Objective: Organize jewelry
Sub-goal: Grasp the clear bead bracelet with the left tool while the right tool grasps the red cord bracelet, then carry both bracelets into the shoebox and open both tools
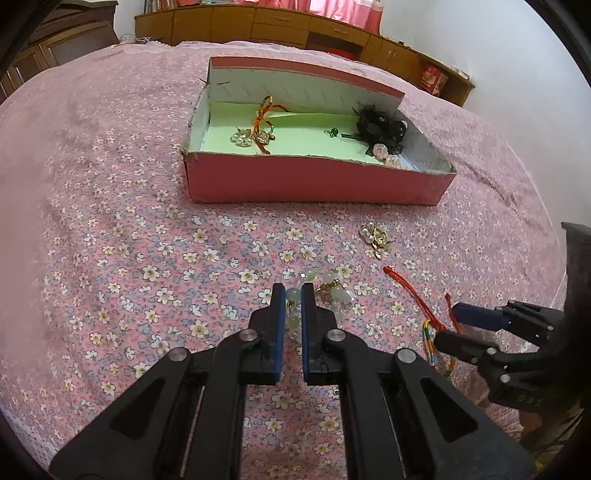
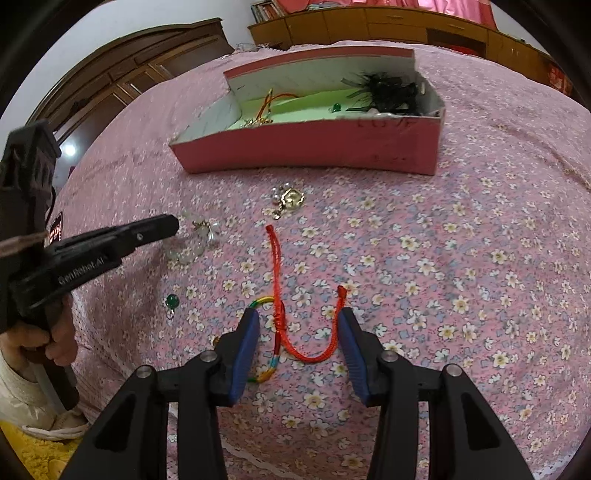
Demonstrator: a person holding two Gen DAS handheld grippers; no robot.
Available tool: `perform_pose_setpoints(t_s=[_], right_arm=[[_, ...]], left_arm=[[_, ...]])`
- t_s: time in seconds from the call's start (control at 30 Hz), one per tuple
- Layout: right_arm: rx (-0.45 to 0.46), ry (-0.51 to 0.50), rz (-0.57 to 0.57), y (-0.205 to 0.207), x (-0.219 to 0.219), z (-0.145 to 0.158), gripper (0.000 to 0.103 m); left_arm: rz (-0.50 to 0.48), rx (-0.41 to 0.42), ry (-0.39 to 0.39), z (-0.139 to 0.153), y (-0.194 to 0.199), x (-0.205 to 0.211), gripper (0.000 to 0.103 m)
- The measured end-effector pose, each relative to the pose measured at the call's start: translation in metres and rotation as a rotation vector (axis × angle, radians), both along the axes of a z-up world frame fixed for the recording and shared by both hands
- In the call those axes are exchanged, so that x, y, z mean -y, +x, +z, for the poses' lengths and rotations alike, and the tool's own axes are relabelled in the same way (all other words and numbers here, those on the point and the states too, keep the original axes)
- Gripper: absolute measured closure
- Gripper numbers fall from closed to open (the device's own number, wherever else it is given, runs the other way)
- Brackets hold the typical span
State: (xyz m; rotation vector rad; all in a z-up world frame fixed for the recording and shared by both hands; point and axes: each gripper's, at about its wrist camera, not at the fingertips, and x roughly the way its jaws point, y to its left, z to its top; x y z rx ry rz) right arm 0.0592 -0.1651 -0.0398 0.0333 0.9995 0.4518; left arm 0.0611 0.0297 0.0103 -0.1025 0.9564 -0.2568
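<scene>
A pink open box [image 1: 317, 184] with a green liner stands on the flowered bedspread and holds a braided cord, pearl pieces, a green bead and a black feather piece [image 1: 380, 125]. My left gripper [image 1: 293, 291] is shut on a pale green bead bracelet [image 1: 325, 284] lying on the bed. My right gripper [image 2: 297, 317] is open, its fingers on either side of a red cord bracelet [image 2: 314, 354] with a rainbow section. A gold and pearl brooch [image 1: 376, 236] lies between the box and the grippers. A loose green bead [image 2: 172, 301] lies to the left of the right gripper.
The pink box also shows in the right wrist view [image 2: 314, 147], far ahead. Wooden cabinets [image 1: 295, 26] line the far wall behind the bed. A dark wardrobe [image 2: 122, 81] stands at the left. The bed edge with white lace trim [image 2: 258, 458] is close below the right gripper.
</scene>
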Motion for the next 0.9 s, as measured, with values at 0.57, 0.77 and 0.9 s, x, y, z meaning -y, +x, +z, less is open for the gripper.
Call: perform_pose_setpoints(t_s=[0.57, 0.77, 0.9], right_arm=[[0.093, 0.052, 0.031, -0.012, 0.002, 0.012, 0.095], [0.183, 0.078, 0.028, -0.019, 0.004, 0.032, 0.095], [0.235, 0.096, 0.005, -0.022, 0.007, 0.042, 0.095]], left_arm=[[0.002, 0.071, -0.016, 0.023, -0.008, 0.002, 0.103], [0.002, 0.114, -0.013, 0.037, -0.011, 0.003, 0.103], [0.009, 0.134, -0.008, 0.043, -0.01, 0.004, 0.103]])
